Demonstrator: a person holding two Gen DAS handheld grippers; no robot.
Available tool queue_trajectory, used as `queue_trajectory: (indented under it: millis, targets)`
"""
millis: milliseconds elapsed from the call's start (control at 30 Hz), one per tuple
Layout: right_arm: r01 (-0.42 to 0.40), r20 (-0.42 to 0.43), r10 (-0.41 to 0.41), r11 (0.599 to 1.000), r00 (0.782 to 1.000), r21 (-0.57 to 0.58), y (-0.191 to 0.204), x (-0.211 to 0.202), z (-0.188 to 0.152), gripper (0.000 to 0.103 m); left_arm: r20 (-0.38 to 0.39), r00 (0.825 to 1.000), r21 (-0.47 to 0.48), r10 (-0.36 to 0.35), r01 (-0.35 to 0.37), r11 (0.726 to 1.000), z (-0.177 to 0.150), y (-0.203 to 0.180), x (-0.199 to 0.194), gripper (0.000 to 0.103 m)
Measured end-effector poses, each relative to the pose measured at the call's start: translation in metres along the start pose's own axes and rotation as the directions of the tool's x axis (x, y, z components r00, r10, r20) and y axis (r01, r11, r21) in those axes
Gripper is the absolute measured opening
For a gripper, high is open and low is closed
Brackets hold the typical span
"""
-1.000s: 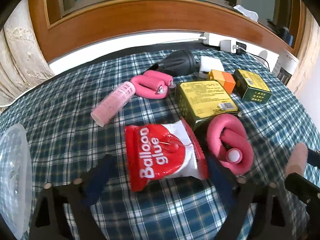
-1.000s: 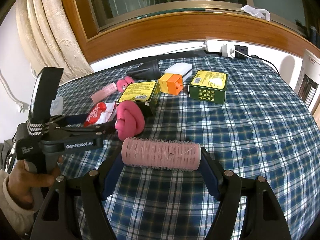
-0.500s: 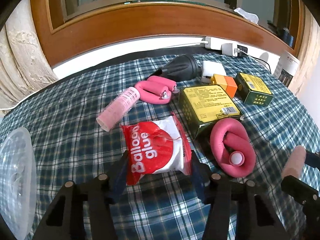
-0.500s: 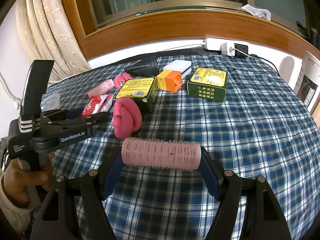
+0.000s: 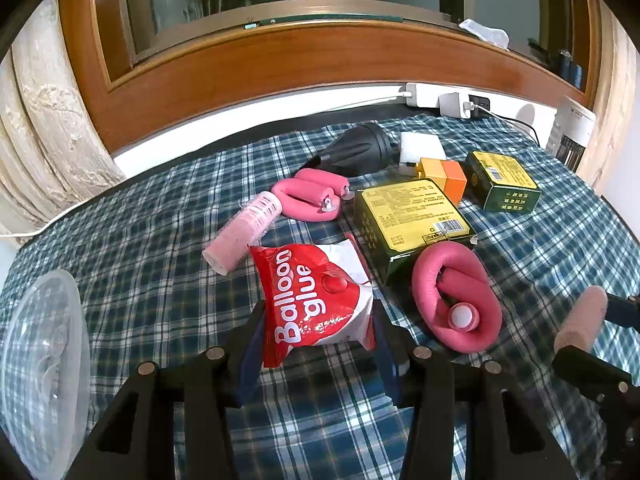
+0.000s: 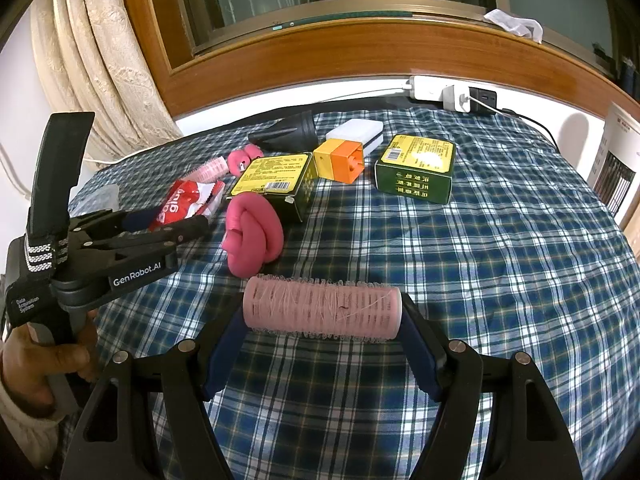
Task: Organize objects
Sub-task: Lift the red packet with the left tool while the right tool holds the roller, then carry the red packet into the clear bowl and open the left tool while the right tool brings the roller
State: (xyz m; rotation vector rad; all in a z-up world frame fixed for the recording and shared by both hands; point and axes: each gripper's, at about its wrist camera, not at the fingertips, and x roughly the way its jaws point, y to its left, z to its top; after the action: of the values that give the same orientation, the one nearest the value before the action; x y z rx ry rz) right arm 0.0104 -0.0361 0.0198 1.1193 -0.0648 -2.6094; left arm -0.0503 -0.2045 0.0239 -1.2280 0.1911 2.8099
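Note:
A red and white "Balloon glue" packet (image 5: 316, 292) is pinched between the fingers of my left gripper (image 5: 318, 344), its near end crumpled and lifted off the plaid cloth. From the right wrist view the same packet (image 6: 180, 204) sticks out of the left gripper (image 6: 160, 228), which a hand holds at the left. My right gripper (image 6: 322, 318) is shut on a pink hair roller (image 6: 320, 310), held endwise across the fingers above the cloth. That roller's end (image 5: 582, 320) shows at the right edge of the left wrist view.
On the cloth lie a second pink roller (image 5: 244, 232), two pink foam curlers (image 5: 456, 300) (image 5: 312, 196), a large yellow-green box (image 5: 412, 220), a smaller green box (image 5: 502, 186), an orange block (image 5: 442, 174), a white box (image 5: 422, 146) and a black nozzle (image 5: 356, 150). A clear plastic container (image 5: 40, 360) stands at left.
My left gripper's fingers have closed from wide apart onto the glue packet, which is now crumpled and raised. The right gripper keeps hold of the roller, hardly moving.

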Motion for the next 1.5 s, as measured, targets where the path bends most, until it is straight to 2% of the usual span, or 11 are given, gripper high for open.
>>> queue_trajectory:
  millis: [767, 1233, 1500]
  targets:
    - [-0.026, 0.024, 0.026, 1.0, 0.999, -0.01, 0.003, -0.001, 0.004, 0.073, 0.092, 0.993, 0.03, 0.08, -0.083, 0.996, -0.002, 0.0, -0.028, 0.05]
    - [-0.036, 0.033, 0.036, 0.999, 0.999, -0.008, 0.008, 0.001, 0.001, 0.073, 0.132, 0.984, -0.021, 0.117, -0.115, 0.993, -0.013, 0.032, -0.05, 0.05]
    - [-0.042, 0.047, 0.043, 0.999, 0.998, -0.012, 0.027, 0.0, -0.003, 0.073, 0.148, 0.98, -0.06, 0.133, -0.126, 0.99, -0.022, 0.058, -0.062, 0.05]
